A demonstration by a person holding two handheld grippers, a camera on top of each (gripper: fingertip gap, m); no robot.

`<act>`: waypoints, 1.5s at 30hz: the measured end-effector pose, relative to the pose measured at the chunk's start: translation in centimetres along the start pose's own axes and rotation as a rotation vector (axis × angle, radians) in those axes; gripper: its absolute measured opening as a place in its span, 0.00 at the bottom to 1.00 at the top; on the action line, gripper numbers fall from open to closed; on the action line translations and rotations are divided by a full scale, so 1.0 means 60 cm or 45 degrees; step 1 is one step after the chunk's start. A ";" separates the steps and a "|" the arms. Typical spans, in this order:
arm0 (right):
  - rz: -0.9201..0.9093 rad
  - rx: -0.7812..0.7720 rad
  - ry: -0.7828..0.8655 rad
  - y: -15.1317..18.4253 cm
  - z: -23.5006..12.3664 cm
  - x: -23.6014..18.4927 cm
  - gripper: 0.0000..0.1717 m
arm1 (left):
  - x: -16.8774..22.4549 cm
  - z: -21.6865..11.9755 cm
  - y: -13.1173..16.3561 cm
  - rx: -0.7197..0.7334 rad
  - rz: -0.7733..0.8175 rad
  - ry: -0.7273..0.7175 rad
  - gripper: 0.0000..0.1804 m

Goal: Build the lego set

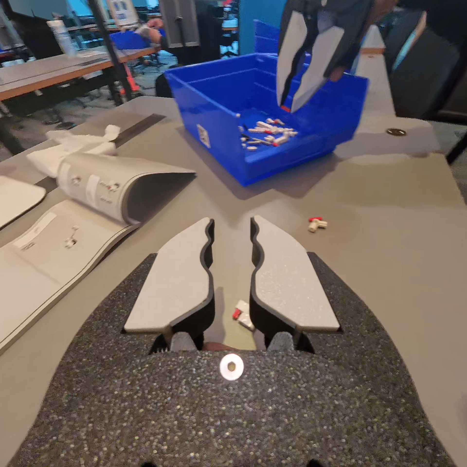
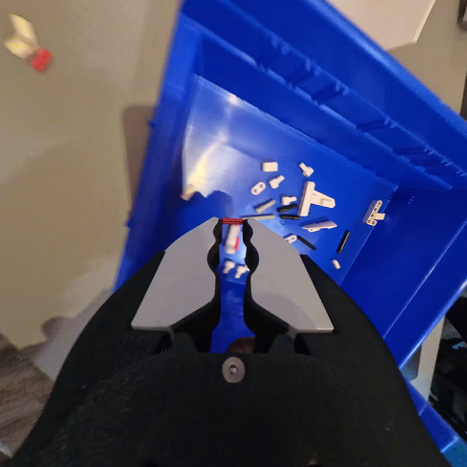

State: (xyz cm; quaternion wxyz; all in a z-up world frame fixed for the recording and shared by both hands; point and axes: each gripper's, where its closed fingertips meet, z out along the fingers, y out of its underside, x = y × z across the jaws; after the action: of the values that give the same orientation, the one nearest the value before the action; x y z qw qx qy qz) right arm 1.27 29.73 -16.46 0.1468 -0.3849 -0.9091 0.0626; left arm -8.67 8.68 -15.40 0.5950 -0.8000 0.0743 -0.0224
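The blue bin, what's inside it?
Blue bin holds loose small white, grey and black parts. Right gripper, over it, pinches a red piece and covers some floor.

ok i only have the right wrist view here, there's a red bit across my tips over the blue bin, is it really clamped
Observer: Yes. The left wrist view shows the right gripper from outside, above the blue bin, with the small red piece pinched at its very tips, clear of the parts on the bin floor.
Operator: and the left gripper, holding anything
Observer: No. The left gripper is open over bare table.
Operator: any loose parts near it
Observer: A small white and red part lies on the table under its fingers.
Operator: anything left of it
Observer: An open instruction booklet.
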 end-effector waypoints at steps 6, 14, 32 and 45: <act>0.004 0.296 -0.068 -0.093 -0.036 -0.151 0.09 | 0.095 0.019 0.007 -0.120 0.087 0.252 0.19; -0.006 0.741 0.056 -0.193 0.036 -0.235 0.09 | 0.144 0.043 0.036 -0.349 -0.179 0.311 0.14; 0.167 0.943 0.620 -0.252 0.039 -0.216 0.09 | 0.139 0.047 0.028 -0.314 -0.852 0.494 0.08; 0.067 1.019 0.779 -0.282 0.016 -0.215 0.09 | 0.135 0.035 0.013 -0.242 -0.988 0.591 0.06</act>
State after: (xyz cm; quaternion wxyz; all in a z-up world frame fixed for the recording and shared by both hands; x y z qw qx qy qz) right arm -2.03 8.65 -16.33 0.5407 -0.3222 -0.7192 0.2942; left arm -0.47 9.28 -17.16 0.4342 -0.7935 -0.0976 -0.4150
